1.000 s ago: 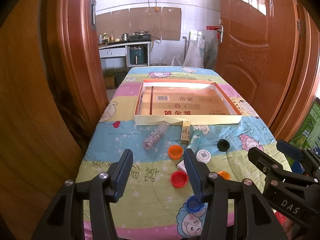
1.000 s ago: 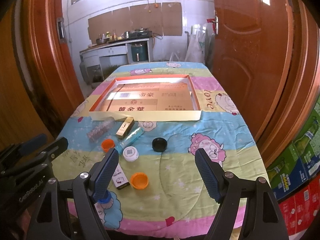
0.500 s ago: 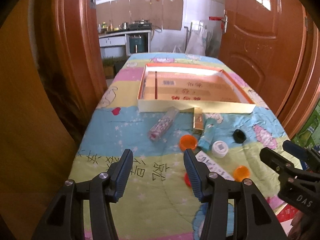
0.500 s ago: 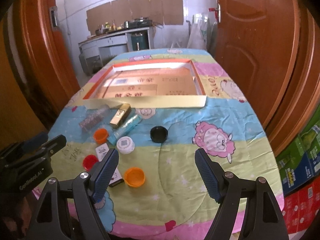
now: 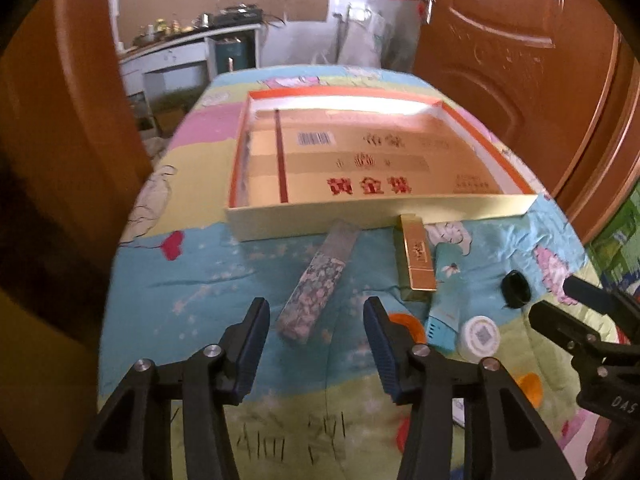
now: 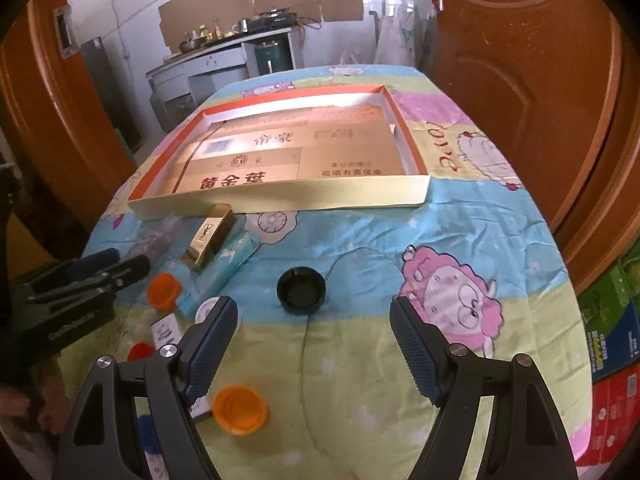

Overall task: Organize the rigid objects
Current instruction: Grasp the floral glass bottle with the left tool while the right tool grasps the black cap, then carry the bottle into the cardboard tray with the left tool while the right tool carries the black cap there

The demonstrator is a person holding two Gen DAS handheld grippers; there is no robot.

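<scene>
Orange wooden doors flank a table (image 5: pixel 168 280) draped in a cartoon-print cloth, with a kitchen counter beyond. Ahead of both grippers lies a shallow cardboard tray (image 5: pixel 380 216), its floor bare. The left gripper (image 5: pixel 316 344) has just been narrowing its jaws, which stand apart with nothing between them; a floral patterned box (image 5: pixel 320 280) lies just beyond the fingertips. To its right sit a gold box (image 5: pixel 418 258) touching the tray wall, a teal box (image 5: pixel 442 312), a white cap (image 5: pixel 479 336) and a black cap (image 5: pixel 516 289). The right gripper (image 6: pixel 314 344) gapes wide and empty (the black cap just ahead of it), with 2 orange caps to its left: one (image 6: pixel 164 291) farther, one (image 6: pixel 239 410) nearer.
</scene>
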